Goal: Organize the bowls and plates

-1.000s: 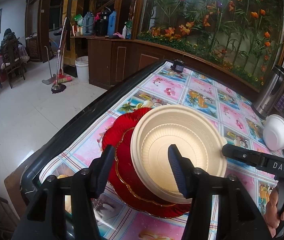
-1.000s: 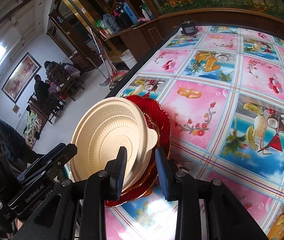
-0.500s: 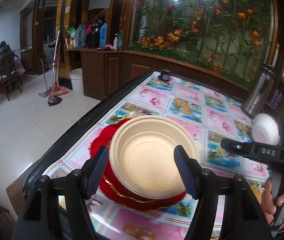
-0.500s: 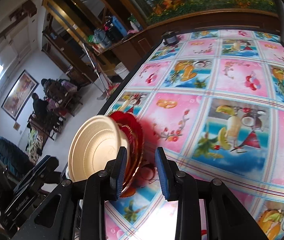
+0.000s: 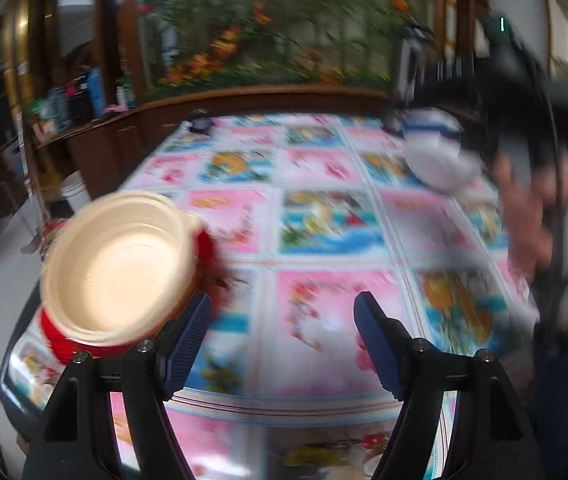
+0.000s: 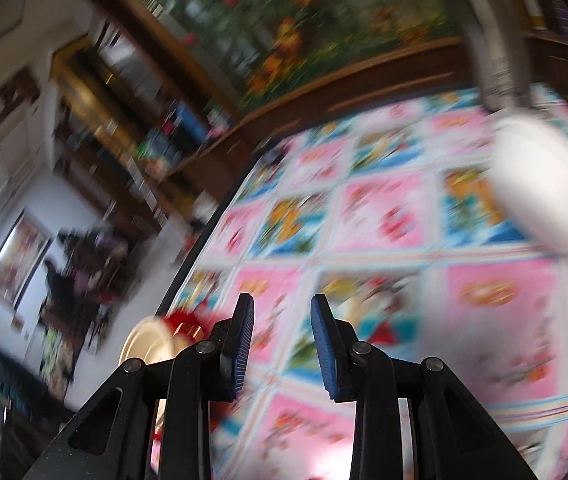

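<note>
Both views are blurred by motion. A cream plastic bowl [image 5: 118,268] sits on a stack of red plates [image 5: 60,340] near the table's left edge; they also show small in the right wrist view [image 6: 152,344]. My left gripper [image 5: 282,326] is open and empty, to the right of the bowl. My right gripper [image 6: 282,334] is open and empty above the patterned tablecloth. A white bowl [image 5: 437,156] stands at the far right of the table and shows large in the right wrist view [image 6: 539,184].
The table [image 5: 323,216] has a pink and blue fruit-print cloth. A steel thermos [image 6: 495,40] stands behind the white bowl. A small dark object [image 5: 200,122] sits at the far table end. A wooden counter with flowers runs behind; open floor lies left.
Both grippers have swung right, away from the cream bowl, which stays on the red plates. The left jaws stand wider. The white bowl is now much closer to the right gripper.
</note>
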The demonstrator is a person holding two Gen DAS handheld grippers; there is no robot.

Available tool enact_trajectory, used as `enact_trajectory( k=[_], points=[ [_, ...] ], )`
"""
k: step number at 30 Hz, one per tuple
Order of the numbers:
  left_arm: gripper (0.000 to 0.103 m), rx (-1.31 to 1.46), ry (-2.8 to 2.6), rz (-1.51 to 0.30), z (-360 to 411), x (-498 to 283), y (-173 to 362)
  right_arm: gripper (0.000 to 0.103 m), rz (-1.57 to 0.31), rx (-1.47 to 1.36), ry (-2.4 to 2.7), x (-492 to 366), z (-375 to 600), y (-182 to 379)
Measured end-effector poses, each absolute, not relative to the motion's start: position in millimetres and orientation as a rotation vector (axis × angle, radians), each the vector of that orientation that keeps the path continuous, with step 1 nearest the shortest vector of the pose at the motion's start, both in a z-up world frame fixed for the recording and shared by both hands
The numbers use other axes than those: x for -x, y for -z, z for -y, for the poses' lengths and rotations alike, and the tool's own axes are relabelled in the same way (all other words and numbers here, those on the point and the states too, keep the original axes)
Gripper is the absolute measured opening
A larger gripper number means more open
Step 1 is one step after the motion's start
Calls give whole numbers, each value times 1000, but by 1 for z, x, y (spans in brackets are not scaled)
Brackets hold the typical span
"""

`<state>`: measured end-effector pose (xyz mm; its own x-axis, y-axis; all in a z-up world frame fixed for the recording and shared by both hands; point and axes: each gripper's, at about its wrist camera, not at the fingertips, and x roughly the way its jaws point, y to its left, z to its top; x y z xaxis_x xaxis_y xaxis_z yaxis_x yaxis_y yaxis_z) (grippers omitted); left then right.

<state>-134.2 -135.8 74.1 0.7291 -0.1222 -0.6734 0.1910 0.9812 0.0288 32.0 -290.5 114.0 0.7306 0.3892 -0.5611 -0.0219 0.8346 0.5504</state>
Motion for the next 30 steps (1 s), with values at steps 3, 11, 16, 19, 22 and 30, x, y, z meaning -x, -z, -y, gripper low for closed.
enact_trajectory(
  k=[3,11,16,19,22,30],
  points=[
    [73,-126,208,-776,152,130,-58,32,-623,-574,-73,-23,340,-128],
    [73,-126,231,-800,156,134,-49,57,-572,-643,267,-29,435,-110],
    [73,-99,208,-797,141,131,-55,57,-775,-624,-27,-49,380,-96],
    [73,-79,193,-791,133,130,-59,57,-905,-636,-382,-52,321,-88],
    [73,-57,190,-791,127,128,-62,57,-874,-670,-519,-42,308,-101],
    [73,-5,250,-811,133,106,-73,57,-704,-673,-48,-11,388,-111]
  ],
)
